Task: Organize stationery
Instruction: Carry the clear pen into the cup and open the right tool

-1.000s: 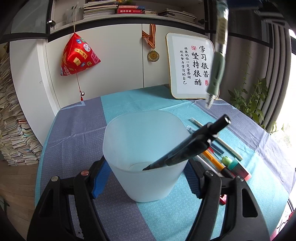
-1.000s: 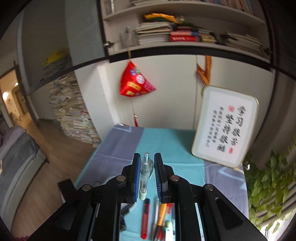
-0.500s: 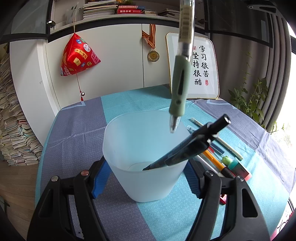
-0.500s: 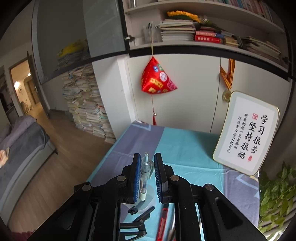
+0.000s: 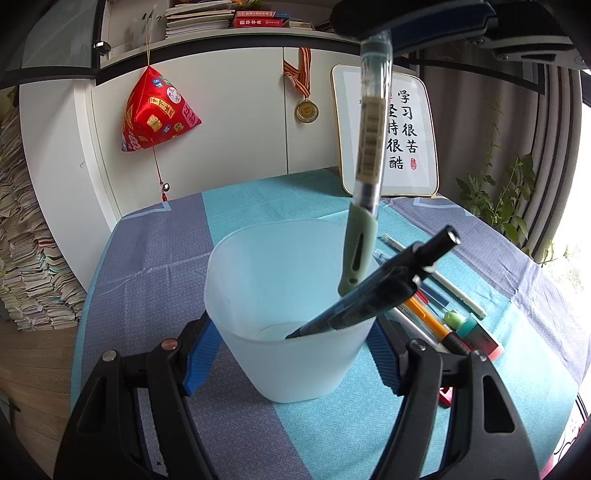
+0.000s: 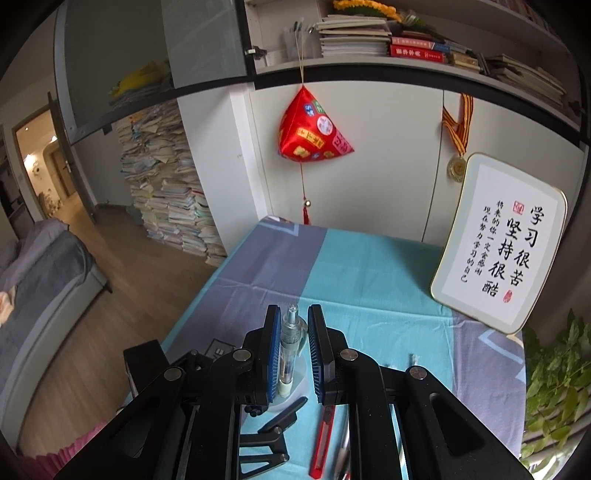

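In the left wrist view my left gripper (image 5: 291, 354) is shut on a translucent white cup (image 5: 280, 295) that stands on the tablecloth, its blue pads (image 5: 201, 350) against both sides. A black and teal pen (image 5: 380, 291) leans inside the cup. A clear pen with a green grip (image 5: 369, 177) hangs tip down from my right gripper (image 5: 406, 22), and its tip sits inside the cup's rim behind the black pen. In the right wrist view my right gripper (image 6: 291, 332) is shut on that clear pen (image 6: 288, 350), above the cup (image 6: 301, 369).
Several loose pens and a green eraser (image 5: 428, 314) lie on the cloth right of the cup. A red utility knife (image 6: 323, 439) lies there too. A framed calligraphy board (image 5: 406, 136) leans at the back, a plant (image 5: 509, 199) at the right. The table edge (image 5: 99, 266) drops off at the left.
My right gripper has carried the clear pen left and down, from right of the cup to over it, with the tip now inside the rim. The left gripper and cup stayed still.
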`<control>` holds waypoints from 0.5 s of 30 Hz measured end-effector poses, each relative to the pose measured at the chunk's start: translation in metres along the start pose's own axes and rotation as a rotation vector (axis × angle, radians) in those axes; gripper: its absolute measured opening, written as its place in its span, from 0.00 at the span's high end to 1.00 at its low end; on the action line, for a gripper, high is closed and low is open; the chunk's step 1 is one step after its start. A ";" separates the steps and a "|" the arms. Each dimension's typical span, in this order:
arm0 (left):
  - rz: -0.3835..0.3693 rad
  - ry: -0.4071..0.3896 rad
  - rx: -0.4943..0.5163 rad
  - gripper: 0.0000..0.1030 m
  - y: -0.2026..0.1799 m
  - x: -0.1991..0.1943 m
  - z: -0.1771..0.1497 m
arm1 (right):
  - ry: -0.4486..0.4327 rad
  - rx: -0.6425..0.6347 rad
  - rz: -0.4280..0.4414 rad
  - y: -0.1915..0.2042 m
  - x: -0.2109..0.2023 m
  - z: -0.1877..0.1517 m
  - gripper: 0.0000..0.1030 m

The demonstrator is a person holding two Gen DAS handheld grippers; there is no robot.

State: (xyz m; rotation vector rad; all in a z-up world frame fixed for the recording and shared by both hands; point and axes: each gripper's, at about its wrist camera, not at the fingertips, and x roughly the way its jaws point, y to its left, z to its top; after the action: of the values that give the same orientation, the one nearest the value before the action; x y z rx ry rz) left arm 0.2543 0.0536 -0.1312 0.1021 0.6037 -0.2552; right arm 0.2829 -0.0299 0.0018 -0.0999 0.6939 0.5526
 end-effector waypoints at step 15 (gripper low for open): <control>-0.001 0.001 0.001 0.32 0.000 0.000 0.000 | 0.081 0.018 0.024 -0.004 0.023 -0.015 0.85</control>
State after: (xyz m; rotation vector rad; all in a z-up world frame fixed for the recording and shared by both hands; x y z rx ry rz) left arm 0.2540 0.0542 -0.1312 0.1027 0.6042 -0.2560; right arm 0.2908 -0.0267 -0.0247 -0.0976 0.7795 0.5679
